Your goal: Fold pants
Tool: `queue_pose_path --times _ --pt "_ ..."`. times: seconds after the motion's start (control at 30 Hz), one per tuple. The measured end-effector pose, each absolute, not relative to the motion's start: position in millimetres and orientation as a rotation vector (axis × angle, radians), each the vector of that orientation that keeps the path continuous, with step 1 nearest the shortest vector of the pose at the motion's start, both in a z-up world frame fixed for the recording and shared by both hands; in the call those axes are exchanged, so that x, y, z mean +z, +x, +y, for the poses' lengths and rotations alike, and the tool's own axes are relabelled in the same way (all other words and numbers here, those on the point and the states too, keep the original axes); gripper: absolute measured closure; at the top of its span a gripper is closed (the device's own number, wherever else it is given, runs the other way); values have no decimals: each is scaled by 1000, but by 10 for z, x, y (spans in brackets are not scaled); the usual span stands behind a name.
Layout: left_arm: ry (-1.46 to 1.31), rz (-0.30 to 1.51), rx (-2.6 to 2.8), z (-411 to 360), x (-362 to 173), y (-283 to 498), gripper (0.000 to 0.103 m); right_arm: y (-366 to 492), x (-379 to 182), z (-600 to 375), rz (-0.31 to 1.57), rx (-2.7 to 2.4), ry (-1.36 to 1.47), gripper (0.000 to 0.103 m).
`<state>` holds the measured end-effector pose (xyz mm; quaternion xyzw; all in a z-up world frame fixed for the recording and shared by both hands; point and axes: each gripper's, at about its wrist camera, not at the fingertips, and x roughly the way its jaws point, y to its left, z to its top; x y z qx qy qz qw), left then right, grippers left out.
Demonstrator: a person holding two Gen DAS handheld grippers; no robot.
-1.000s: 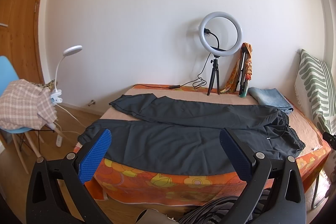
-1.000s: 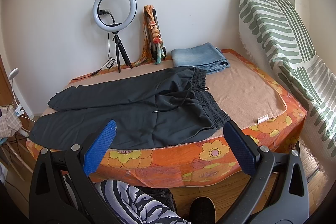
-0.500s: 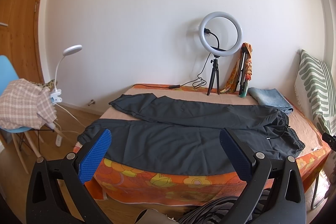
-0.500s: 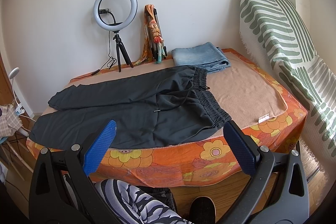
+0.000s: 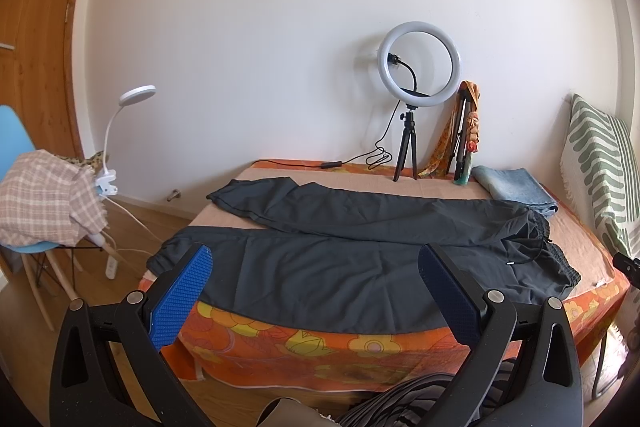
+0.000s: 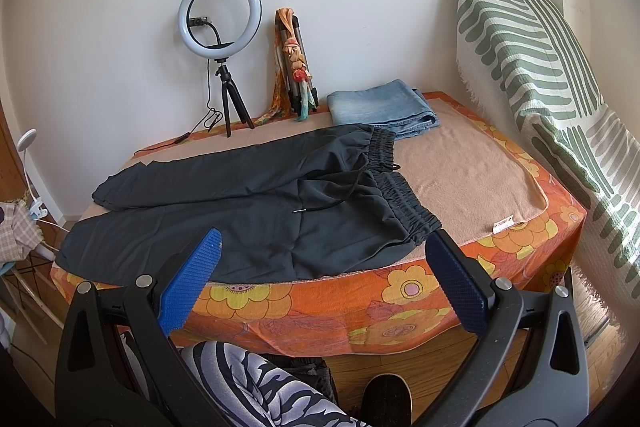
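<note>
Pants (image 5: 352, 251), dark grey with an elastic waistband, are lying spread flat across the bed (image 5: 332, 347), legs apart and pointing toward the left side, waistband toward folded jeans (image 6: 382, 107). Left gripper (image 5: 316, 287) is hovering in front of the bed edge with its jaws spread wide, gripping nothing. Right gripper (image 6: 322, 269) is likewise hanging open and empty, short of the waistband corner.

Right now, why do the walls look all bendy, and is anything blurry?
Left wrist view: a fisheye lens bows the door and darkens the corners; the pants look sharp. Right wrist view: same bending, the striped cushion curves, soft daylight, no glare.
</note>
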<state>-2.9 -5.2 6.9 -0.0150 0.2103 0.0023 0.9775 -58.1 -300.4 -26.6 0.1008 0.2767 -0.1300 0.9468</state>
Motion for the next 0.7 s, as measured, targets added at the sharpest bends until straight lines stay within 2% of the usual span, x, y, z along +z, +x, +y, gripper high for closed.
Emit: queue_pose_path --times 0.47,0.7 --pt "-19 450 63 102 -49 146 0 -491 -327 -2971 558 -253 200 0" --pt "3 493 62 329 -134 419 0 -199 -169 -2959 553 -180 168 0"
